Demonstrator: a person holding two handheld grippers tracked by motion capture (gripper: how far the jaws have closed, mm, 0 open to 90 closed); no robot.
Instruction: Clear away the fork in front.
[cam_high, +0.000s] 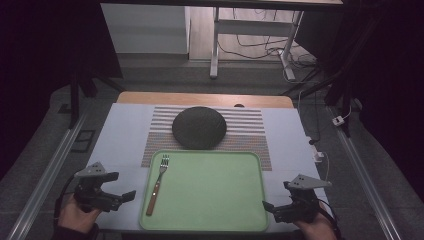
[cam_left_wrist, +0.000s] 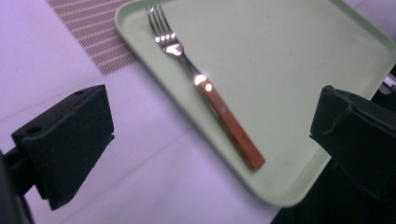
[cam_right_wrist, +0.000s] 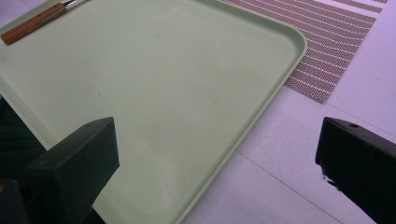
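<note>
Fork (cam_high: 157, 183) on green tray (cam_high: 220, 200), both claws wide apart

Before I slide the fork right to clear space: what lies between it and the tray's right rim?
Bare tray floor only; the high view shows nothing right of the fork.

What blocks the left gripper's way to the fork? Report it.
Nothing visible does. The left gripper hangs open beside the green tray, and the fork lies alone along the tray's left edge; only the low rim lies between them.
</note>
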